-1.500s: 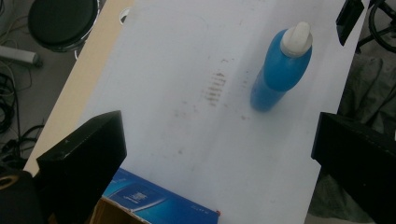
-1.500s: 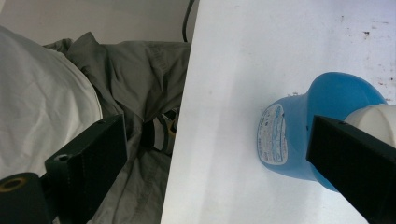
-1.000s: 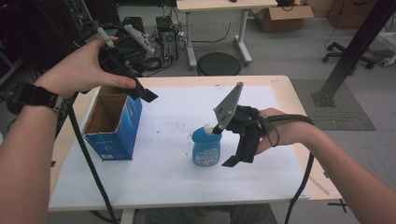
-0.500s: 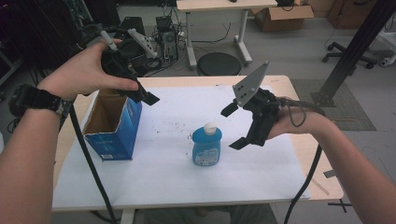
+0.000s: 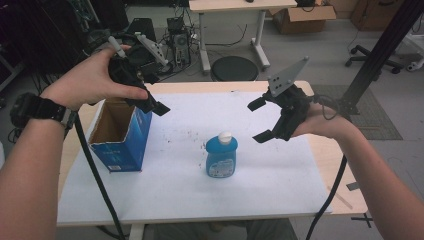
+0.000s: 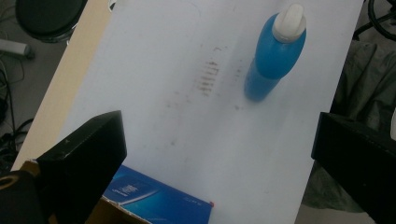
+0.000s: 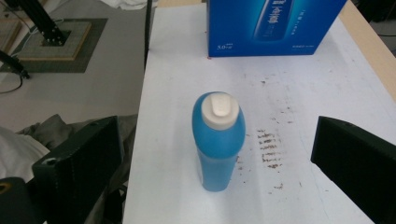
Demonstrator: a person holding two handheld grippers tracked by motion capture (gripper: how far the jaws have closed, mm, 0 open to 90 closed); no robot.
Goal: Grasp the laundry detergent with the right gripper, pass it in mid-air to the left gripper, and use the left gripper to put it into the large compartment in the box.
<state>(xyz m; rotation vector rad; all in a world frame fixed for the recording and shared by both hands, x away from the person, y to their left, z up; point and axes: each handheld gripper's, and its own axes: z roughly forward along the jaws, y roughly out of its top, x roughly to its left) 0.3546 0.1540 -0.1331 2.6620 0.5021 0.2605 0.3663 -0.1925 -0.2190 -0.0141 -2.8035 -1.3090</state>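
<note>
A blue bottle (image 5: 221,157) with a white flip cap is seen standing upright near the middle of the white sheet that covers the tabletop (image 5: 280,170). Nothing is touching it. In the right gripper view the bottle (image 7: 218,140) is framed between the two black jaws but lies well beyond them, and brown smudges are seen on the sheet just beside it.

The right tongs (image 5: 261,120) are held in the air to the right of the bottle and a little above it, apart from it. Their jaws are spread wide, having just been opening, and nothing is found between them. A grey three-cornered plate is carried on top of them, and a black cable is trailed from them along the forearm and off the near edge of the tabletop.

An open blue cardboard box (image 5: 120,135) is stood upright on the left part of the tabletop, well apart from the bottle, with its brown inside exposed. The left tongs (image 5: 150,102) are held just above the far right corner of the box's opening. Their jaws are also seen wide apart in the left gripper view, with nothing gripped; between them the bare sheet and, farther off, the bottle (image 6: 275,51) are shown, and the top edge of the box (image 6: 159,200) is seen just below. A dark watch is worn on the left wrist.
</note>
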